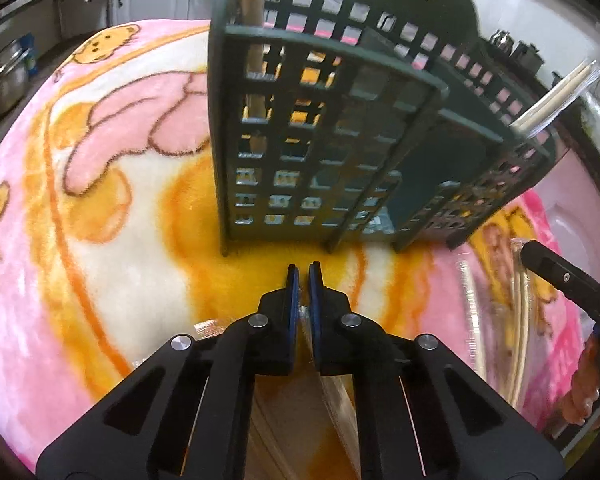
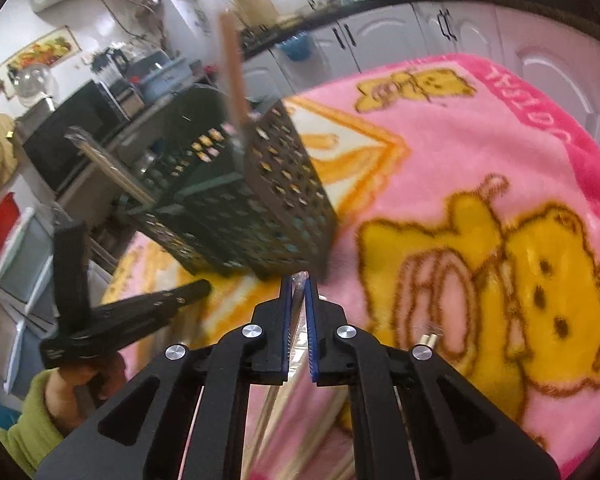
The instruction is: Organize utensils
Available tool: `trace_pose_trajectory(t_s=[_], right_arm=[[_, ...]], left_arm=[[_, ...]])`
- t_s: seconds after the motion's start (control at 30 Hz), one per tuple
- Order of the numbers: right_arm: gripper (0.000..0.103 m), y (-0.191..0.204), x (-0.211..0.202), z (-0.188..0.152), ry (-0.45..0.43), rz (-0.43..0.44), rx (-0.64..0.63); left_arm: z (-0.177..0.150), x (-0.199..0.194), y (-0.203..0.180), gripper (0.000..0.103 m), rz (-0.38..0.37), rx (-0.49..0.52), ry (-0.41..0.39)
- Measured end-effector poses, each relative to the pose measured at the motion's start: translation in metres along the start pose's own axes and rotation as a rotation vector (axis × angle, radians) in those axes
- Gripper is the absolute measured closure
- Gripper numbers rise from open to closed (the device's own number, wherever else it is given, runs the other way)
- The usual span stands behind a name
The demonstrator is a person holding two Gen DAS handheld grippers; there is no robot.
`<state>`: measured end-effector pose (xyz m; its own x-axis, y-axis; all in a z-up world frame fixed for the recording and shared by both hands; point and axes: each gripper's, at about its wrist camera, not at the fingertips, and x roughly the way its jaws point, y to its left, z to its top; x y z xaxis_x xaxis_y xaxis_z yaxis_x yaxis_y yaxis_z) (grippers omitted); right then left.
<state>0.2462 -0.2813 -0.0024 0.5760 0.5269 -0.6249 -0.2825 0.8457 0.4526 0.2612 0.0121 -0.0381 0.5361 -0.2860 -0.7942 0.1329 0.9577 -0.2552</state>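
Right wrist only: microwave [image 2: 66,136].

One holder [image 1: 324,128], two chopstick packets [image 1: 556,100].

right tool [image 2: 299,282]: clamped on clear-wrapped chopsticks [image 2: 288,400] | dark green caddy [image 2: 252,200] just ahead | pink blanket [image 2: 440,168]

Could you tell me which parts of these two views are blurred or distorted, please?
Left wrist view: fisheye bending curves the blanket; the green utensil caddy is fairly sharp, while the wrapped chopsticks at lower right are smeared. Right wrist view: motion blur softens the caddy and the wooden handle; the window backlight washes out the top.
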Motion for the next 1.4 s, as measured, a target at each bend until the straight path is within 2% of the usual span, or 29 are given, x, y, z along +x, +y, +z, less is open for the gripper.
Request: trace_pose_trajectory(t_s=[0.5, 0.8, 1.4], right_arm=[[0.1, 0.054, -0.06, 0.009, -0.156, 0.102, -0.117], [0.101, 0.082, -0.092, 0.013, -0.266, 0.103, -0.204], [0.102, 0.098, -0.113, 0.029, -0.377, 0.097, -0.251]], left_arm=[[0.008, -0.088, -0.028, 0.101, -0.09, 0.07, -0.199], [0.016, -0.129, -0.051, 0.103, -0.116, 0.102, -0.319], [0.041, -0.171, -0.063, 0.103, -0.14, 0.117, -0.445]])
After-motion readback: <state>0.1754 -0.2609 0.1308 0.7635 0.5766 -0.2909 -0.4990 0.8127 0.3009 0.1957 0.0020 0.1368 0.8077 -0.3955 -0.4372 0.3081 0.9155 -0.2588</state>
